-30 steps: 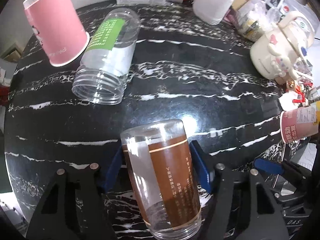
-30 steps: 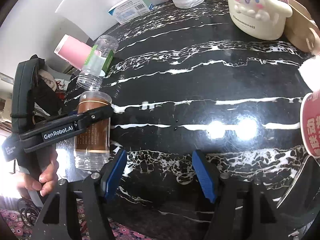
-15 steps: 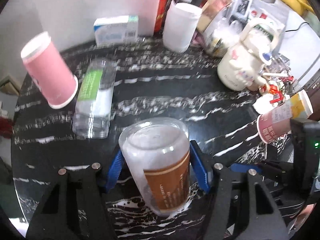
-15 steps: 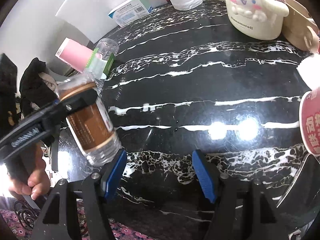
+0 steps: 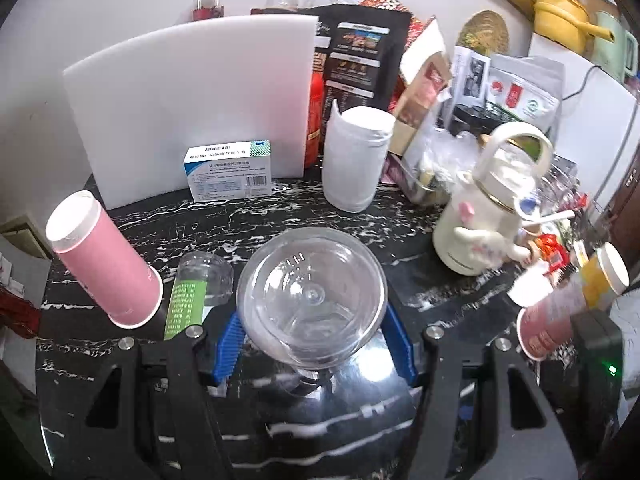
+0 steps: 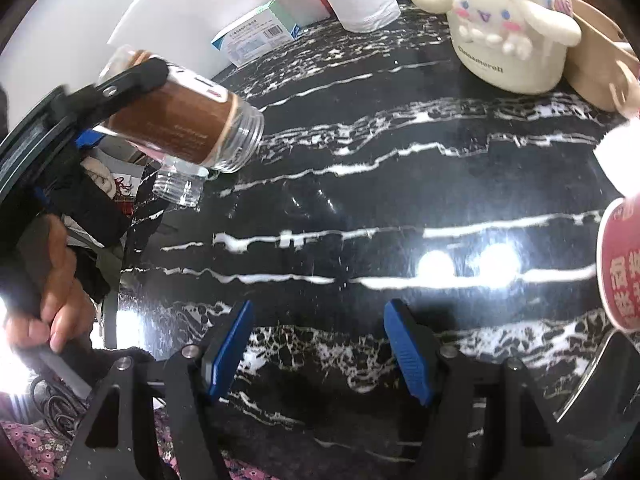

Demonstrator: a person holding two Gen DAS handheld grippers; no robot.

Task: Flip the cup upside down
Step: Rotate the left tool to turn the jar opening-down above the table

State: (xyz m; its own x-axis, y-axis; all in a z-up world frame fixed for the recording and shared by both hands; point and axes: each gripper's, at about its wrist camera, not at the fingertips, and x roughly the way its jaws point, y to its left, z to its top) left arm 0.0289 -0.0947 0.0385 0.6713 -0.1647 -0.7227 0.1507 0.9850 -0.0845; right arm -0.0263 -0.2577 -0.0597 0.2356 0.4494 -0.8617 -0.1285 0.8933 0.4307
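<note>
My left gripper is shut on a clear plastic cup with a brown label. It holds the cup above the black marble table, its closed base toward the camera. In the right wrist view the same cup hangs tilted at the upper left, its open mouth pointing down and to the right, off the table. My right gripper is open and empty above the table's near edge.
A pink paper cup stands upside down at the left. A clear green-label cup lies on its side beside it. A white board, a box, a white container and a cream kettle stand behind. A red paper cup is at the right.
My left gripper has lifted the brown-label cup off the table and swung it up, so its base now faces the left camera. My right gripper has stayed in place, open.
</note>
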